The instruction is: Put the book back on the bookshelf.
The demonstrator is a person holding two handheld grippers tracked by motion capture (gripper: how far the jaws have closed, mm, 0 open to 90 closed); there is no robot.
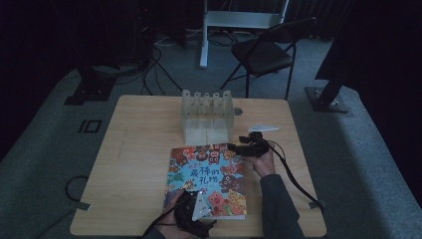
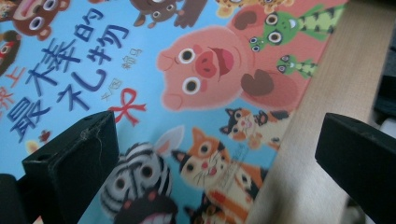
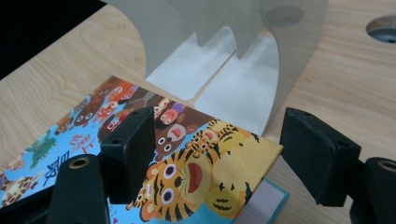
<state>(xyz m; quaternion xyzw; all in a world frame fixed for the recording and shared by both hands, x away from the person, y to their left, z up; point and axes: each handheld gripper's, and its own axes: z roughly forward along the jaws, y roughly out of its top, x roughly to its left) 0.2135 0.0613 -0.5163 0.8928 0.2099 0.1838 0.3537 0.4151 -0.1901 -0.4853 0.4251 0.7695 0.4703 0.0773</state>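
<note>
A colourful picture book (image 1: pixel 206 179) with cartoon animals lies flat on the wooden table (image 1: pixel 139 149), cover up. My left gripper (image 1: pixel 188 193) is at the book's near edge. In the left gripper view its jaws (image 2: pixel 212 140) stand wide open above the cover (image 2: pixel 187 70) and the bare table beside it (image 2: pixel 317 107). My right gripper (image 1: pixel 234 148) is at the book's far right corner. In the right gripper view it (image 3: pixel 223 140) is open, and the tiger corner of the cover (image 3: pixel 196 172) lies between the jaws with nothing pressing on it.
A translucent white slotted rack (image 1: pixel 206 112) stands just beyond the book, close in front of the right gripper (image 3: pixel 219 60). A small white piece (image 1: pixel 263 128) lies to its right, near a round table hole (image 1: pixel 238 111). A black chair (image 1: pixel 263 50) stands behind the table.
</note>
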